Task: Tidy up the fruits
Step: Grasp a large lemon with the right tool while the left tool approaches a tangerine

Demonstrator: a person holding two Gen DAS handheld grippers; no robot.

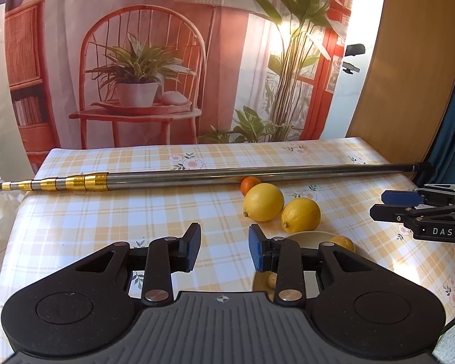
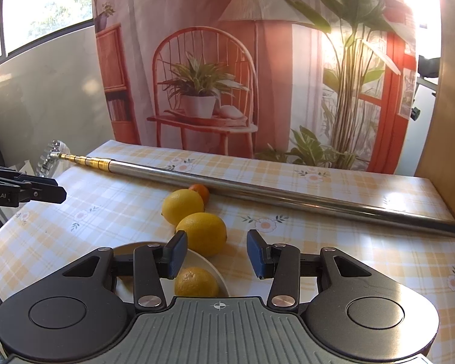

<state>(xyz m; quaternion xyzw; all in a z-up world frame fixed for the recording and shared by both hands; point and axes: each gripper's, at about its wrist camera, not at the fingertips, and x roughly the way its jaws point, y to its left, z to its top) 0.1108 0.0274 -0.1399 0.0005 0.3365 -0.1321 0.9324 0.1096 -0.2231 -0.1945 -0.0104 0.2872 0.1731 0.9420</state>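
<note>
Right wrist view, L to R: your left gripper [image 2: 62, 194] pokes in at 9 o'clock, only its tip showing, so can't tell if it's apart or together from here; the left wrist view shows its jaws apart w/ nothing between. Next, the white plate [image 2: 209, 268] at 7 o'clock, just under your right gripper [image 2: 217, 257], holds one orange-yellow citrus [image 2: 195, 282]; the left wrist view hints at a small second piece on the plate, too hidden to name. Right gripper's jaws stand apart, empty, hovering over the plate rim and the near lemon [image 2: 201, 233].

Progress, as a judgement: approx one fruit plated, three left. Near lemon sits at 12 o'clock of the plate, just beside its rim. Far lemon [image 2: 182, 206] lies behind it at 11, touching or nearly so. Small orange [image 2: 200, 191] sits behind that, against the metal pole [image 2: 257, 189], which runs across the checked tablecloth [image 2: 348, 257] from 10 to 3 o'clock.

Near lemon looks like your next pick.
</note>
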